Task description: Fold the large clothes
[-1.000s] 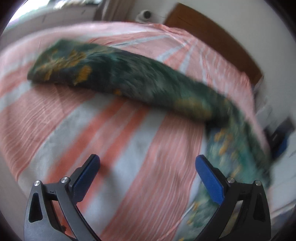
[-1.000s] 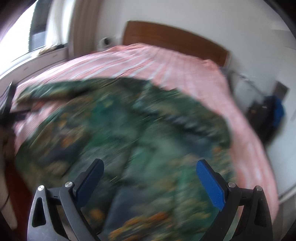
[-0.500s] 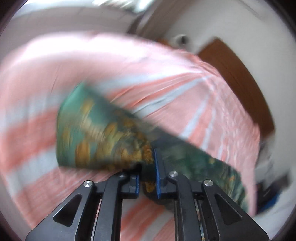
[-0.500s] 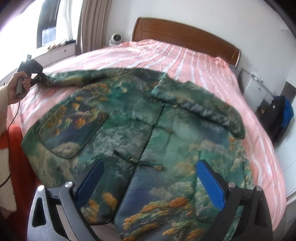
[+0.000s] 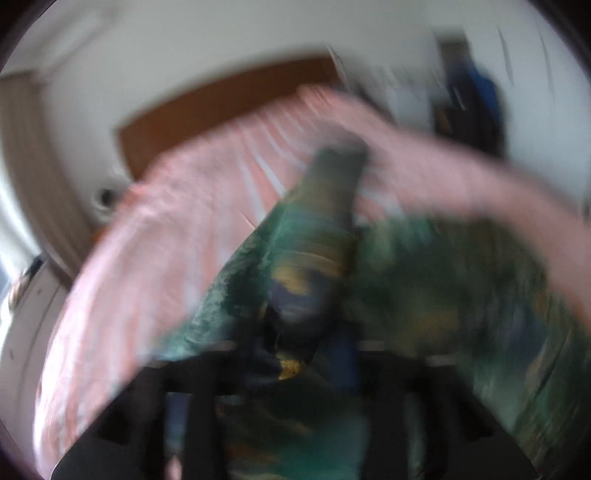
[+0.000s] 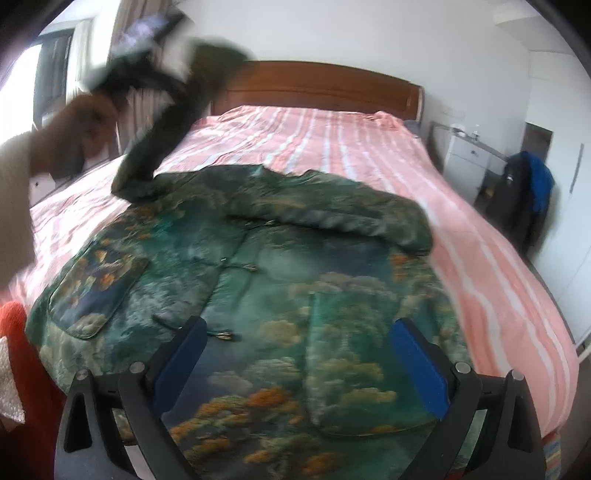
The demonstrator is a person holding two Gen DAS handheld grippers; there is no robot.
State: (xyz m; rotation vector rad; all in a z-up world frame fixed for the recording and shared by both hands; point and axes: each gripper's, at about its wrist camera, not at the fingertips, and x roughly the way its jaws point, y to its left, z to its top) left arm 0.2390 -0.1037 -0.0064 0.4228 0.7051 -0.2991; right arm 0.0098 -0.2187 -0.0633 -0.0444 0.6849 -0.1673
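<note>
green quilted jacket (image 6: 280,295) sleeve (image 6: 162,136), pinched in closed left tool (image 5: 295,354), may slip out mid-swing; right tool (image 6: 299,354) wide open, empty, above hem.

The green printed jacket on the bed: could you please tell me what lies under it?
Under the green printed jacket lies the pink striped bedspread, which shows all around it. Anything else beneath is covered. One sleeve is lifted clear by the left gripper.
</note>
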